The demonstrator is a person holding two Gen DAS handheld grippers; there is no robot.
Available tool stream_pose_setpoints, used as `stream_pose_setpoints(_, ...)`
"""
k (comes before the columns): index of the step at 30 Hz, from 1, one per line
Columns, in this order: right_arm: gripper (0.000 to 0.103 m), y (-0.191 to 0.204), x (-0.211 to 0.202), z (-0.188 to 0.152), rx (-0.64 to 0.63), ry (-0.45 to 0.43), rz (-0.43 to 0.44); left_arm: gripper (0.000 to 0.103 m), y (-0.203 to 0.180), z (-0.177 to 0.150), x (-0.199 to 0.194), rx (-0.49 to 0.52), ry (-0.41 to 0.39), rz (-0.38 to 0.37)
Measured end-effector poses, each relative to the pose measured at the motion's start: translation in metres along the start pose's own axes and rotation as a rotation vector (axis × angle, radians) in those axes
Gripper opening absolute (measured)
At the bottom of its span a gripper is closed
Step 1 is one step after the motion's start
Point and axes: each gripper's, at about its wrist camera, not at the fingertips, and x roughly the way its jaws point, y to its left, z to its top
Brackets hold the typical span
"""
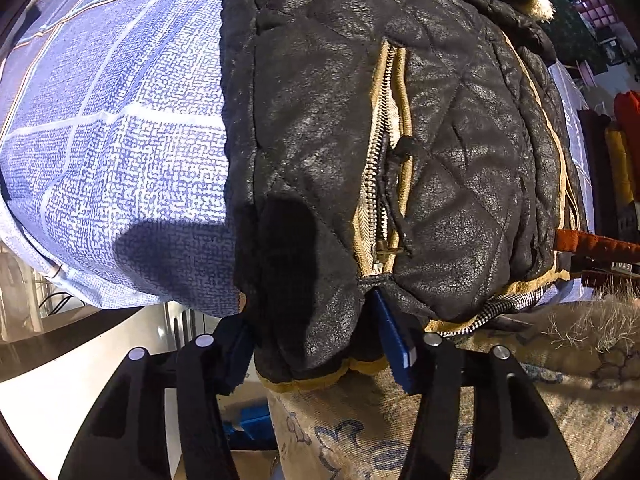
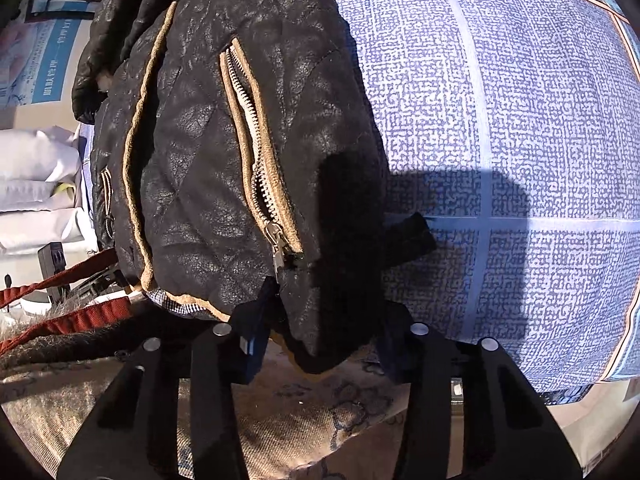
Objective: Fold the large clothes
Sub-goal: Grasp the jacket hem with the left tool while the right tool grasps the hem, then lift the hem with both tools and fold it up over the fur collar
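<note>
Jacket: one (black, quilted), on blue sheet. Left gripper and right gripper: jaws half-closed, each clamping its hem.

"DAS" on a small tag

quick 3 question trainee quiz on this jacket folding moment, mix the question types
1. True or false: the black quilted jacket lies on a blue patterned sheet.
2. What colour is the trim along each pocket zipper? A red B tan C green
3. Fill in: both the left gripper and the right gripper have the jacket's bottom ____ between their fingers.

Key: 1 true; 2 B; 3 hem
</note>
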Motion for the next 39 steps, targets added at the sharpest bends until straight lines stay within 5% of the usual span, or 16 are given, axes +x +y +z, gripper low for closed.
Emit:
stream_pose_setpoints(8,0.023,0.024,-0.006,0.003,-0.002,-0.029,0.017,0.025,-0.021,0.019,-0.027,0.03,-0.021,-0.004)
stream_pose_setpoints(15,0.02,0.049,-0.034,0.018,-0.044,-0.122,0.064,0.019,-0.025,0.044,-0.075,0.015,-0.161,-0.016)
stream_pose_setpoints(32,0.019,0.167,-0.159,0.2,-0.176,-0.491,0.108,0.018,-0.015,0.228,-0.192,-0.052,-0.529,-0.03)
stream_pose_setpoints(39,0.019,0.191,-0.198,0.257,-0.135,-0.575,0.126,0.018,-0.017,0.296,-0.213,-0.075,-0.564,0.005)
